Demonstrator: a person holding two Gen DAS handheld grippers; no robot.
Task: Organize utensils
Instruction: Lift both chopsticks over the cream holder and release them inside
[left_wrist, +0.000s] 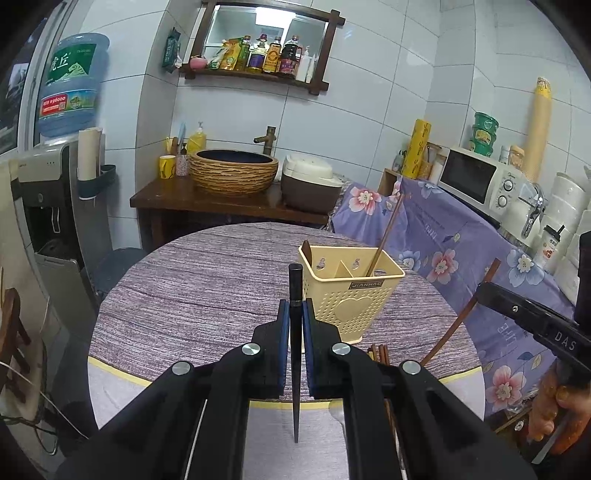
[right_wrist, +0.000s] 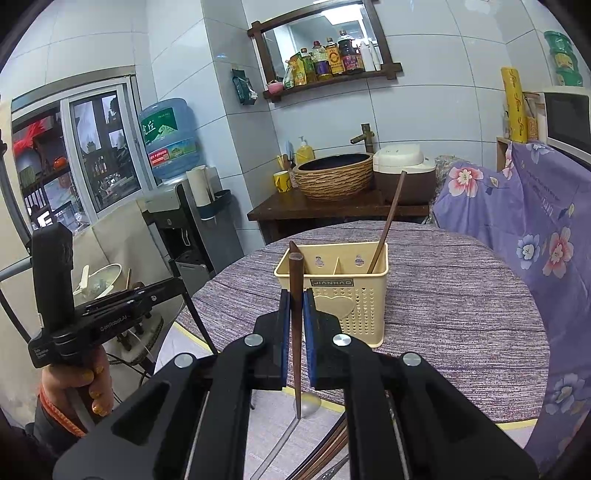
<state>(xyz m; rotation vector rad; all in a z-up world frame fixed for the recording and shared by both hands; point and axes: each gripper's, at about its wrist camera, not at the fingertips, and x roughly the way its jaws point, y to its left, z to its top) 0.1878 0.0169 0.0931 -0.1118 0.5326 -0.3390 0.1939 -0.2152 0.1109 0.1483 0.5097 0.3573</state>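
Observation:
A cream perforated utensil holder (left_wrist: 352, 288) stands on the round purple table (left_wrist: 192, 295); it also shows in the right wrist view (right_wrist: 341, 288). One brown chopstick (left_wrist: 386, 236) leans in its right compartment, and a dark utensil tip (left_wrist: 306, 248) shows in the left one. My left gripper (left_wrist: 295, 304) is shut on a black chopstick (left_wrist: 295, 350), held upright just left of the holder. My right gripper (right_wrist: 295, 297) is shut on a brown chopstick (right_wrist: 296, 332), held upright in front of the holder's left corner. More chopsticks (left_wrist: 380, 352) lie near the table's front edge.
A spoon (right_wrist: 306, 404) and other utensils (right_wrist: 325, 454) lie under the right gripper. A flowered purple cloth (left_wrist: 461, 243) covers the counter on the right, with a microwave (left_wrist: 480, 181). A basin sink (left_wrist: 232, 170) and rice cooker (left_wrist: 310, 184) stand behind the table.

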